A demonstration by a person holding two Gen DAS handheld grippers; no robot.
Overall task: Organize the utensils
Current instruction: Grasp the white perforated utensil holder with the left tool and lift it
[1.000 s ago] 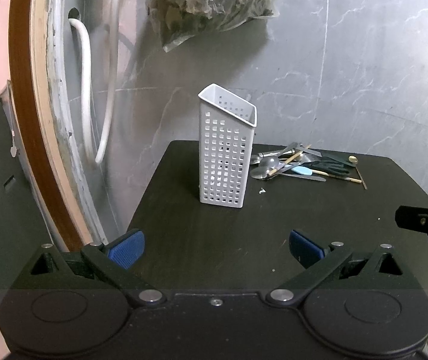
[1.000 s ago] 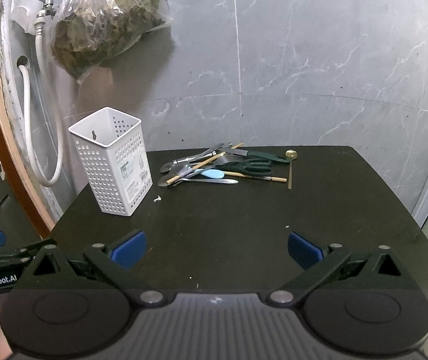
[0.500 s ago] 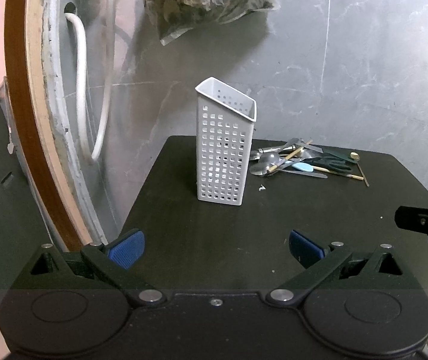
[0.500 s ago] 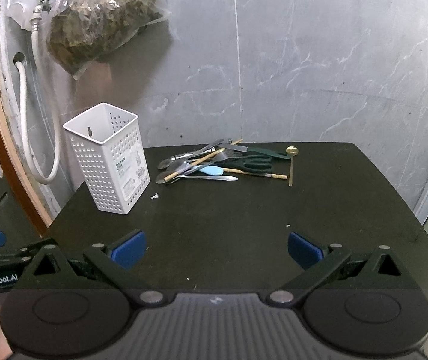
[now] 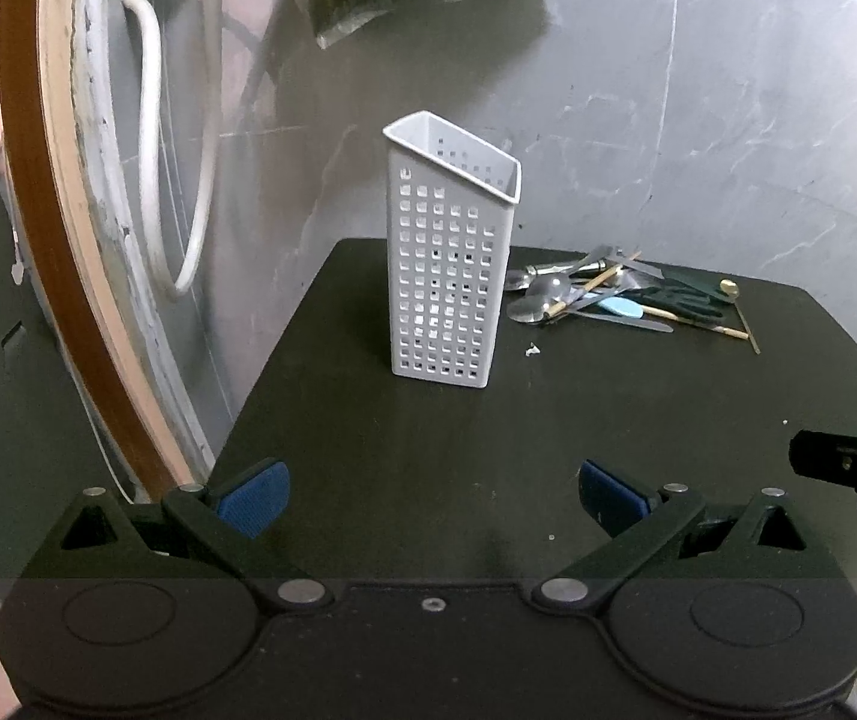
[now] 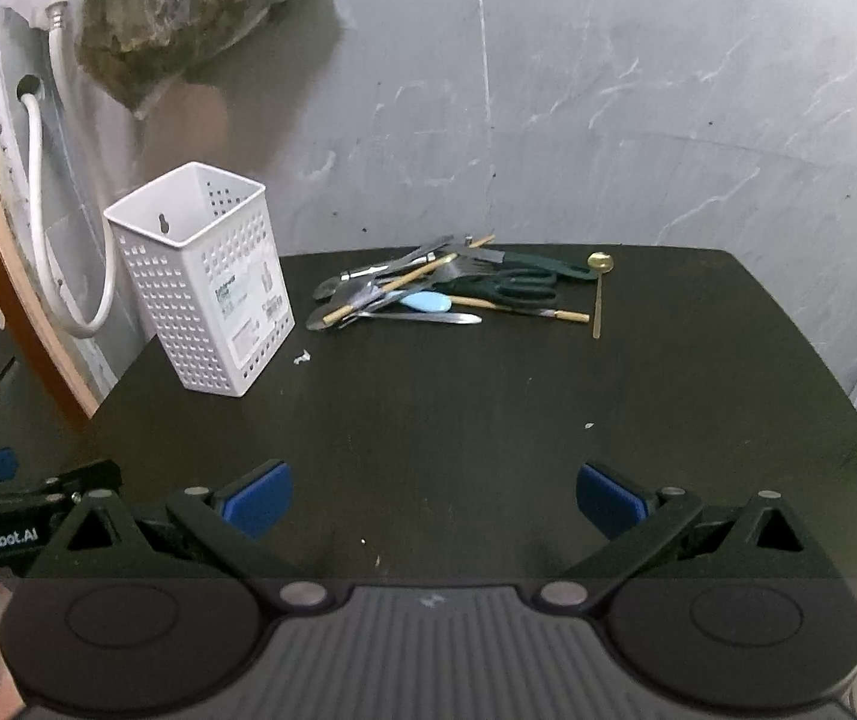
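Observation:
A white perforated utensil holder (image 5: 446,264) (image 6: 206,282) stands upright and empty at the back left of the black table (image 5: 488,450) (image 6: 488,408). A pile of utensils (image 5: 614,300) (image 6: 446,294) lies to its right near the wall: metal spoons, chopsticks, a light blue spoon (image 6: 425,301), dark green scissors (image 6: 512,288) and a gold spoon (image 6: 598,288). My left gripper (image 5: 431,495) is open and empty over the table's front edge. My right gripper (image 6: 434,495) is open and empty, well short of the pile.
A grey marble wall (image 6: 608,120) backs the table. A bag of dried greens (image 6: 188,6) hangs above the holder. A white hose (image 5: 152,150) and a wooden frame (image 5: 26,180) are on the left. Small white scraps (image 6: 302,357) lie beside the holder.
Both grippers have drifted slightly; the holder and pile sit a little lower and nearer in the right wrist view. Nothing was taken hold of.

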